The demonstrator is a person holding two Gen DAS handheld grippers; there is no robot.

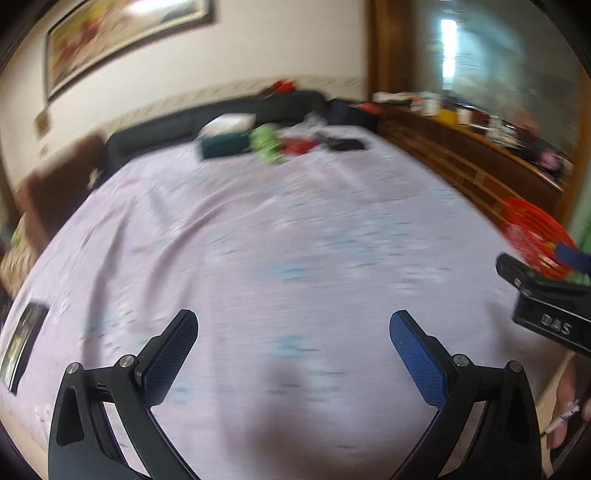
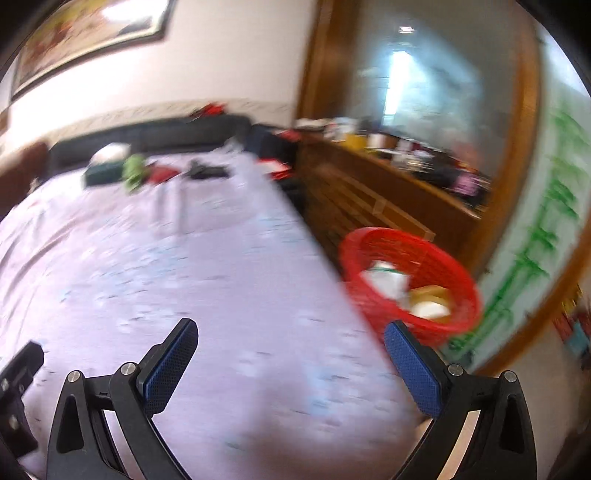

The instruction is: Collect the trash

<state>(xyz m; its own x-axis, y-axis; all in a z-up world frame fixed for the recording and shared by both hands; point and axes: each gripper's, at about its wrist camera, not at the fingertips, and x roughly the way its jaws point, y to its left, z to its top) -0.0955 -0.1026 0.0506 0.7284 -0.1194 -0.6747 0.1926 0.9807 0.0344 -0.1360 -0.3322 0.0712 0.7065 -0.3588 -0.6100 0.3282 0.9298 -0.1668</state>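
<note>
The left gripper [image 1: 293, 328] hangs over the bed with its two blue-padded fingers [image 1: 417, 360] spread wide and nothing between them. The right gripper [image 2: 291, 338] is spread just as wide and equally empty, its right finger over the bed's edge near the basket; in the left wrist view its black body shows at the right edge.

The red basket [image 2: 384, 240] stands on the floor just beside the bed's right side, between the bed and a wooden cabinet [image 2: 406, 199]. Inside it lie pieces of trash [image 2: 388, 282], white and yellowish, too blurred to name. In the left wrist view only part of the basket's mesh wall shows, behind the right gripper.

The bed is covered by a pale pink sheet [image 1: 277, 236] with a faint printed pattern and a few creases. At its far end, near the dark headboard [image 1: 162, 129], a cluster of things lies together: a dark green box with a white top [image 1: 221, 142], something bright green [image 1: 267, 142], something red [image 1: 301, 146] and a black item [image 1: 345, 144]. All are smeared by motion blur.

A framed picture [image 1: 122, 35] hangs on the wall above the headboard. The cabinet top is crowded with small items. A dark flat object [image 1: 22, 339] lies at the left edge of the sheet.
</note>
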